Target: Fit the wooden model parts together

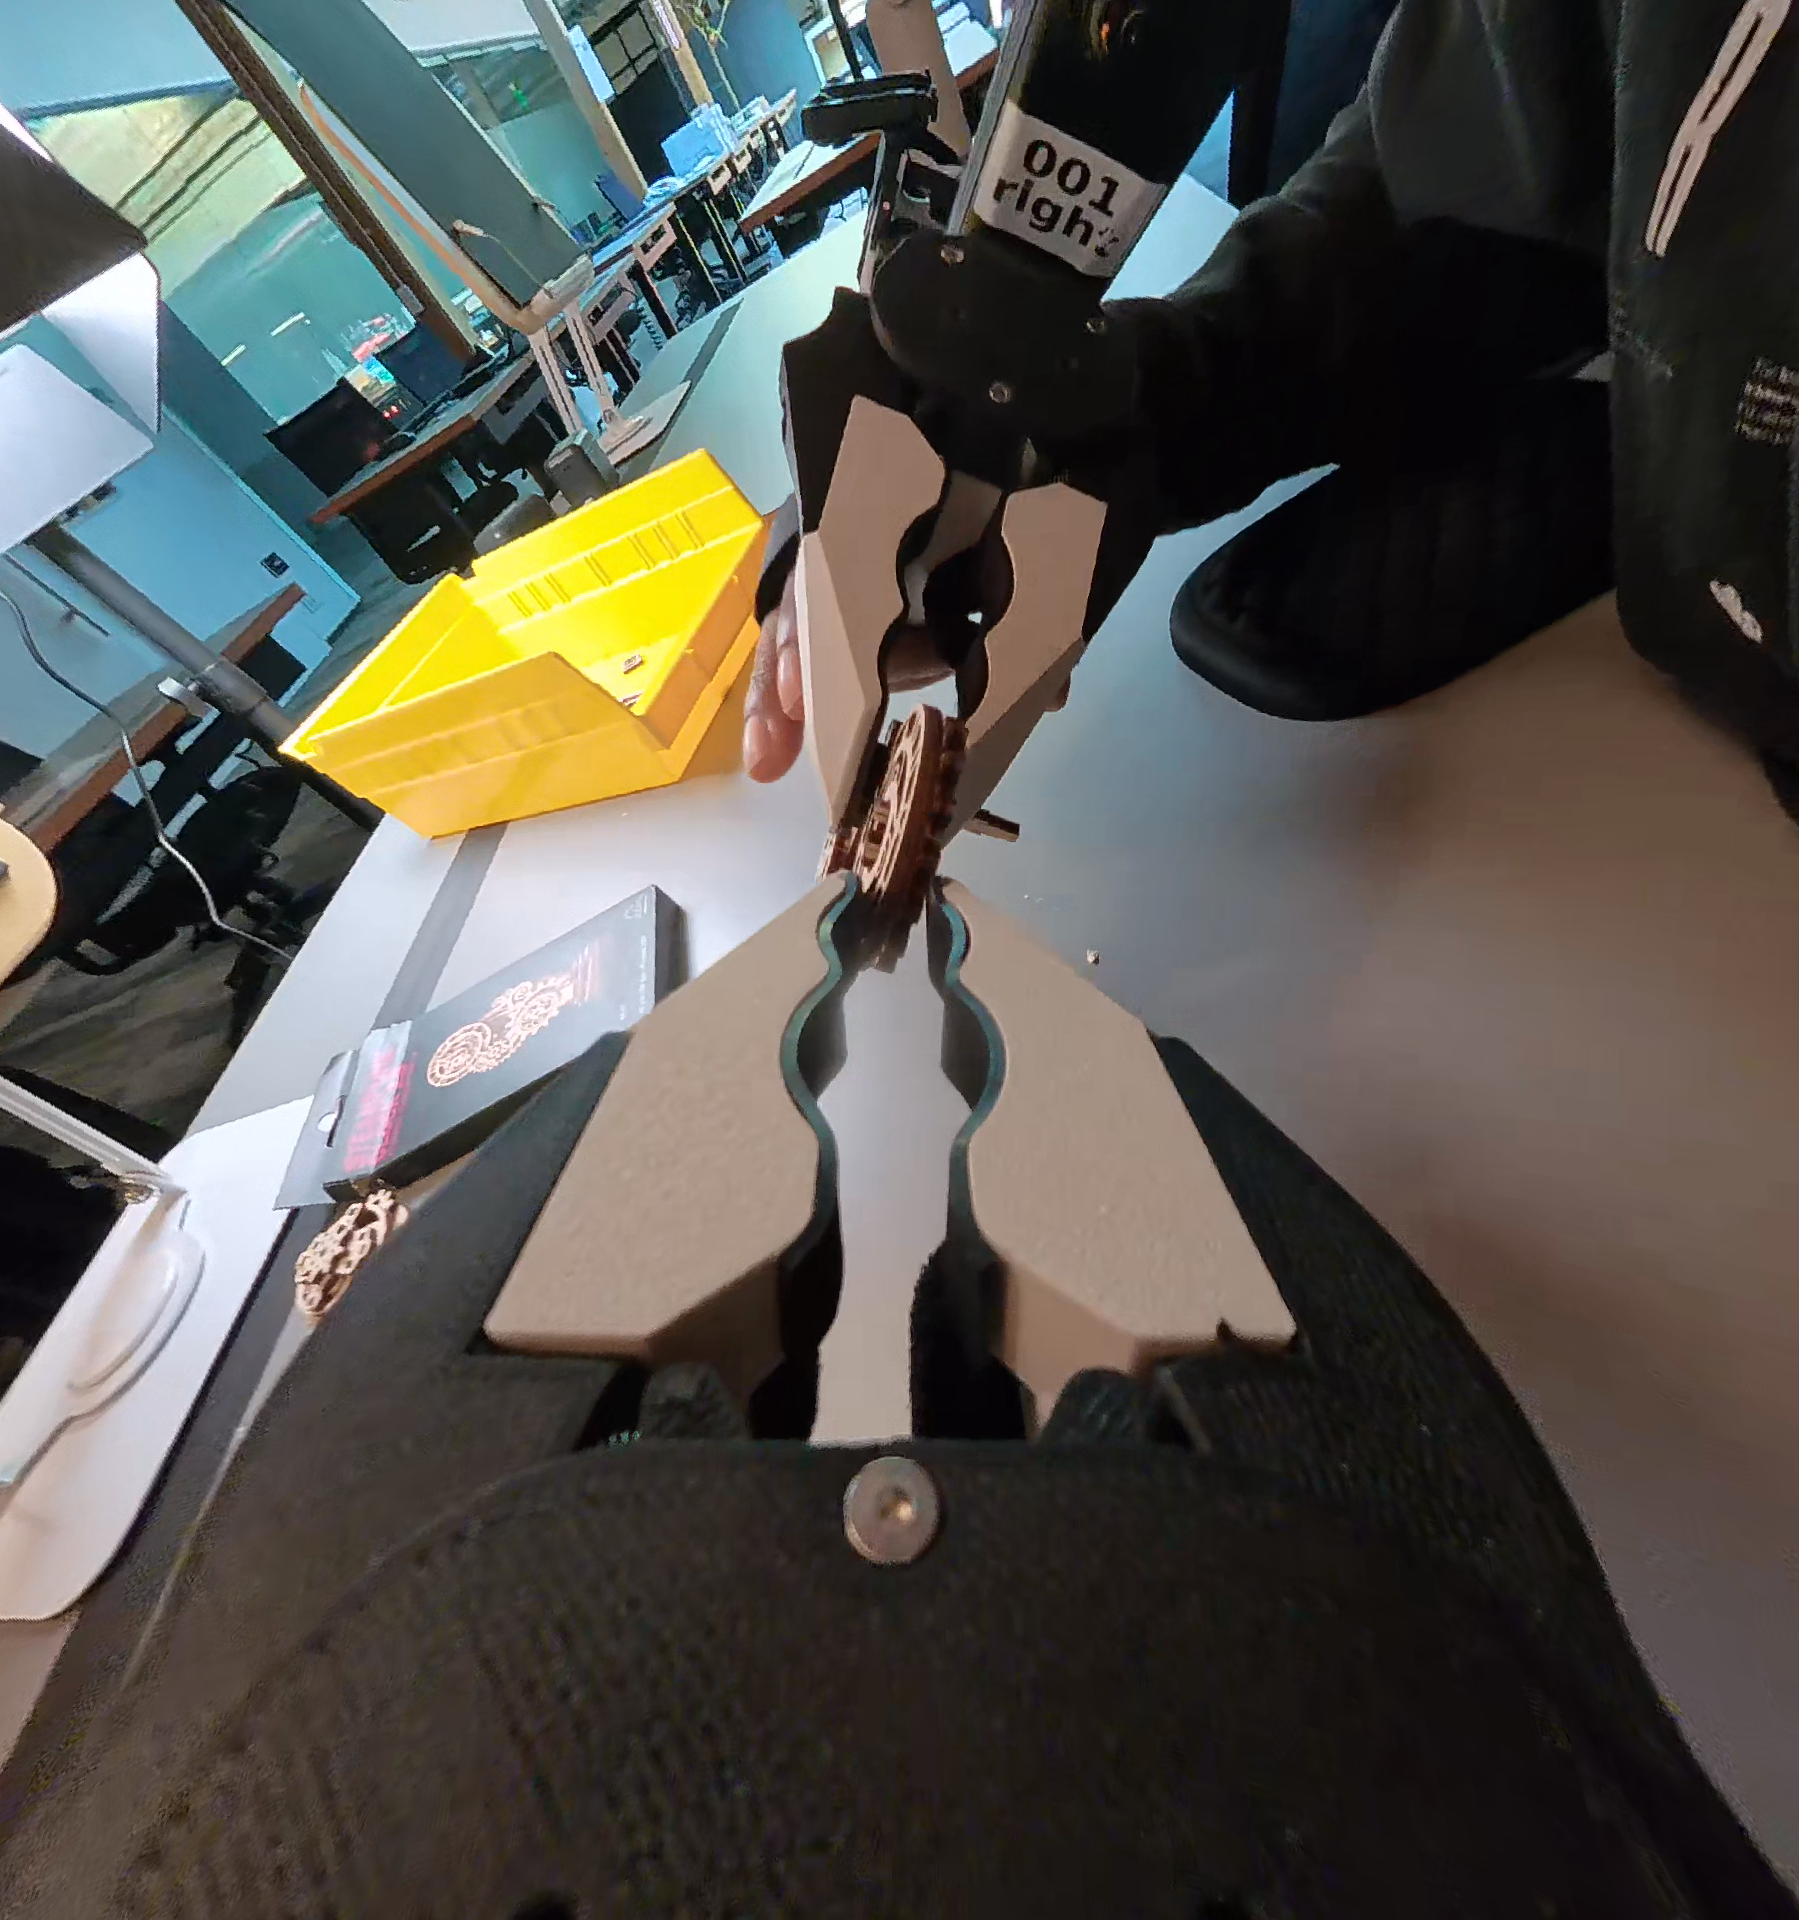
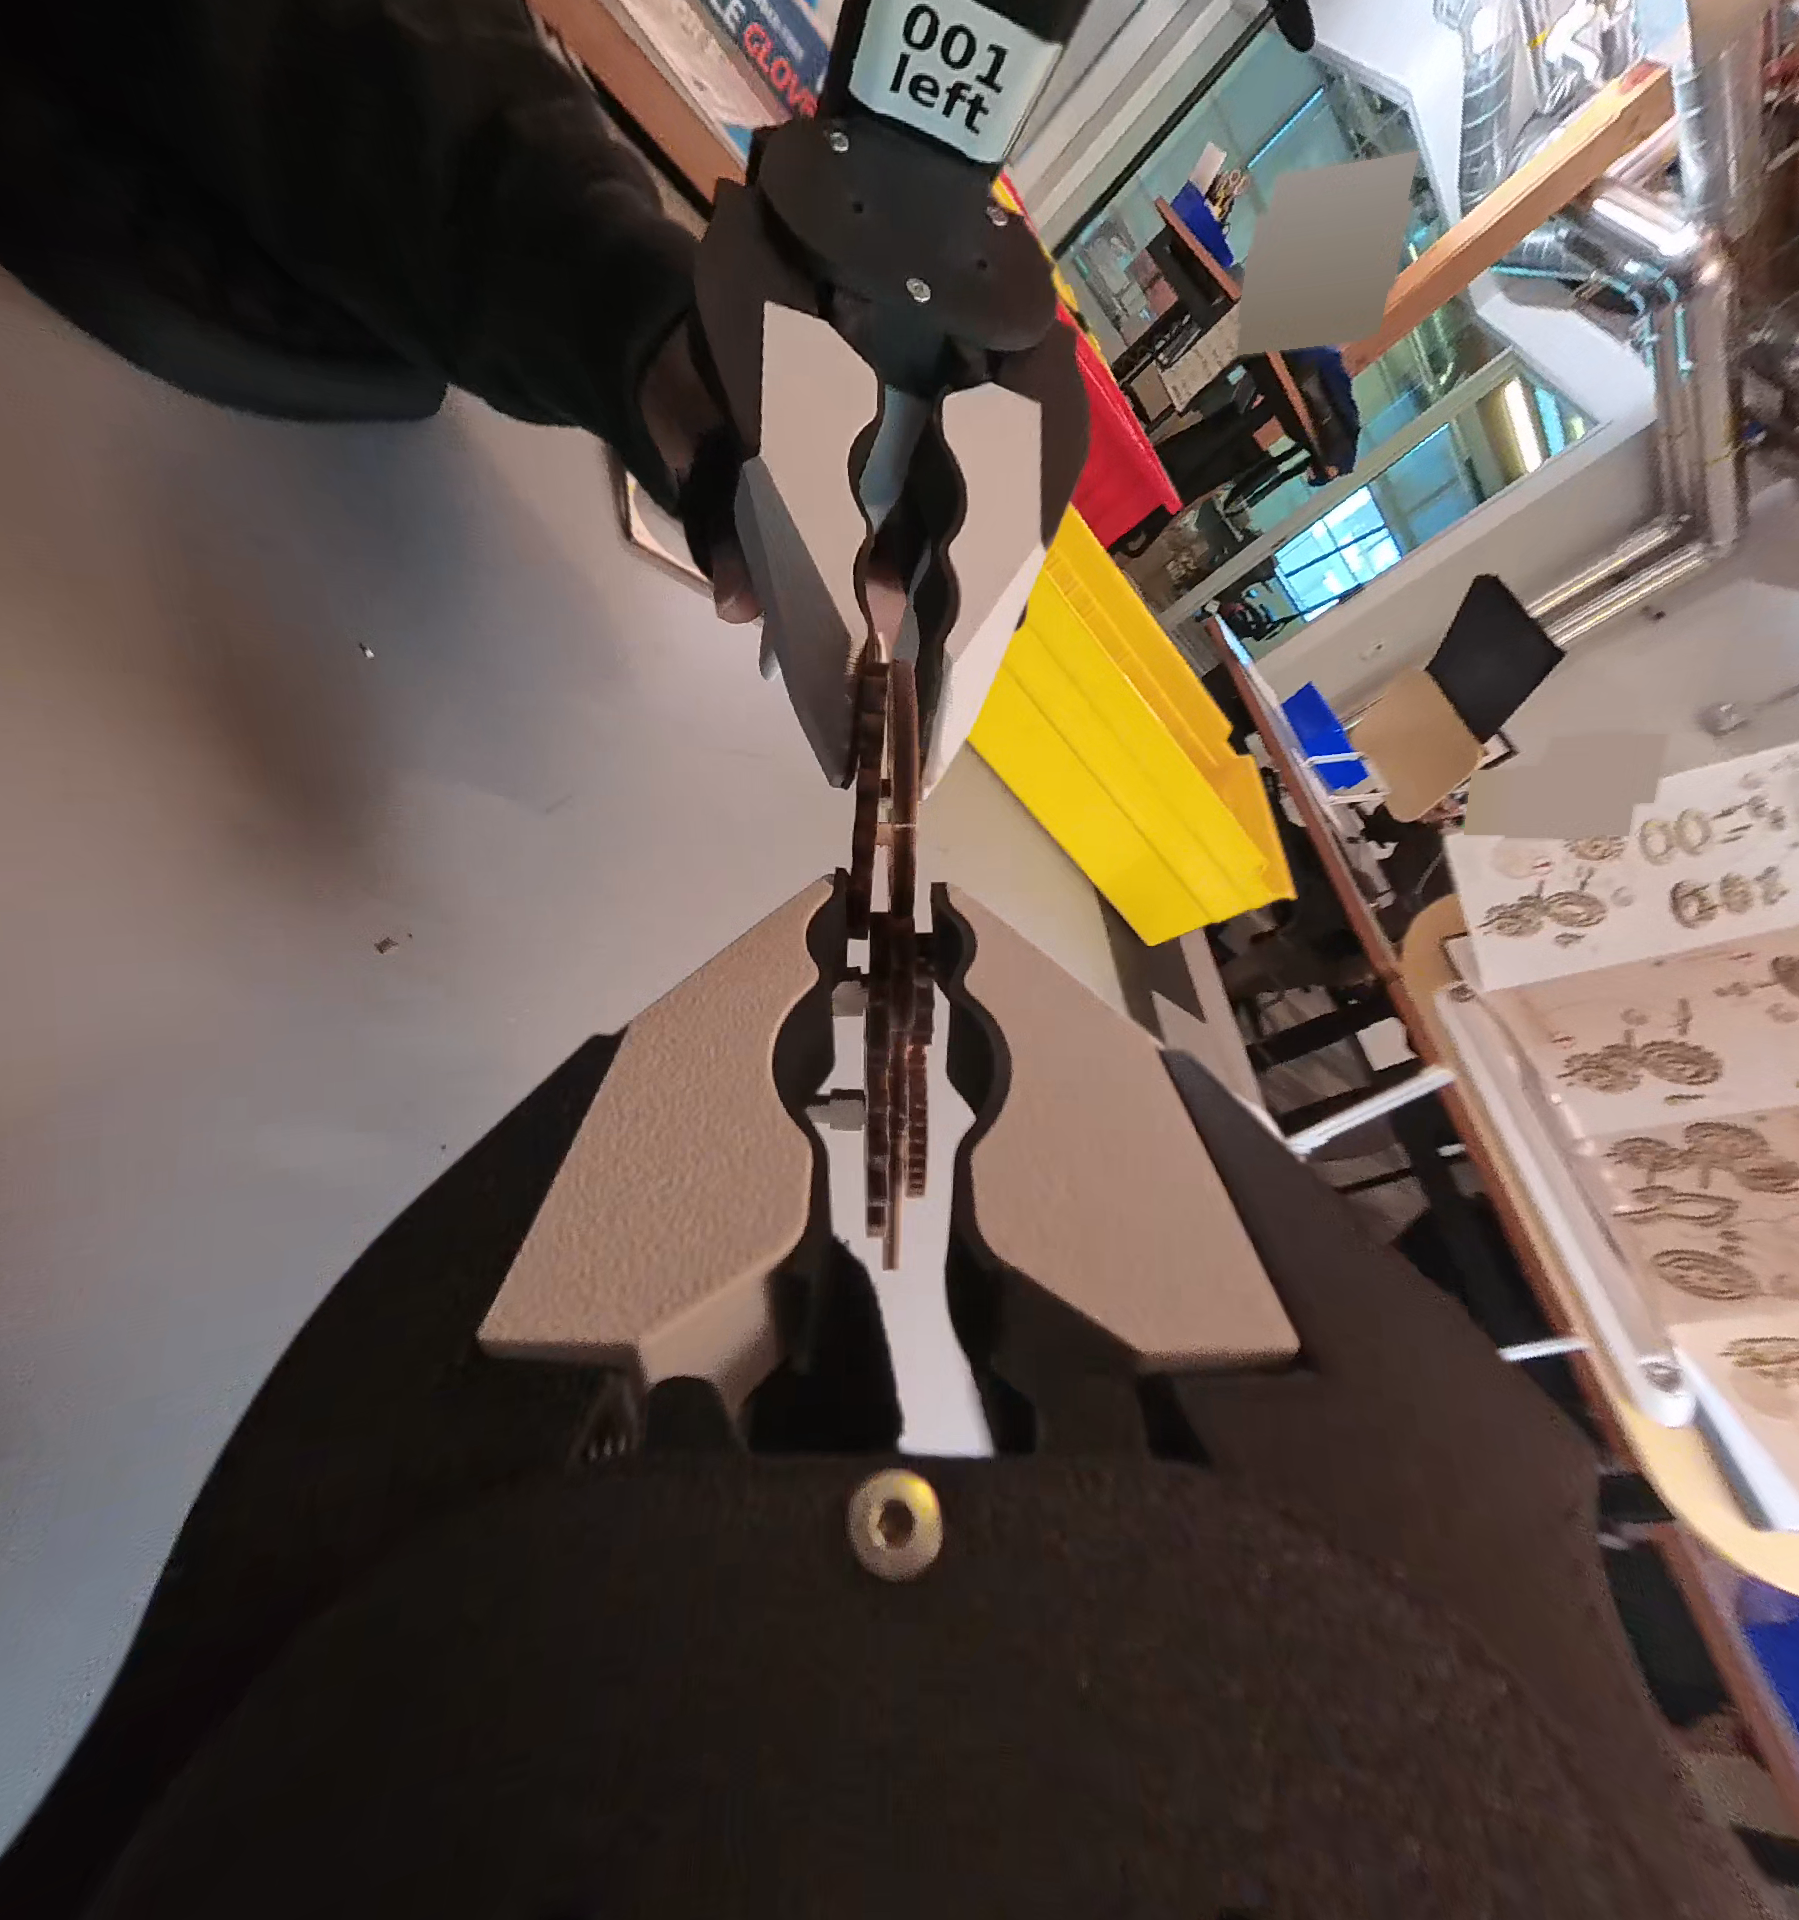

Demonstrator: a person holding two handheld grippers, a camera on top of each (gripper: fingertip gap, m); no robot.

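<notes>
Both grippers meet tip to tip above the grey table [image 1: 1290, 1039], gripping 1 wooden gear model [image 1: 890, 831] between them. The left gripper [image 1: 890, 914] has its jaws pinched on the model's near edge; the right gripper [image 2: 890, 935] is clamped on the opposite end. The right wrist view shows the model edge-on as stacked toothed discs running deep between that gripper's fingers. Only the left wrist view shows a loose gear piece [image 1: 347, 1252] beside a black card [image 1: 500, 1039], and the open inside of the yellow bin [image 1: 542, 675].
</notes>
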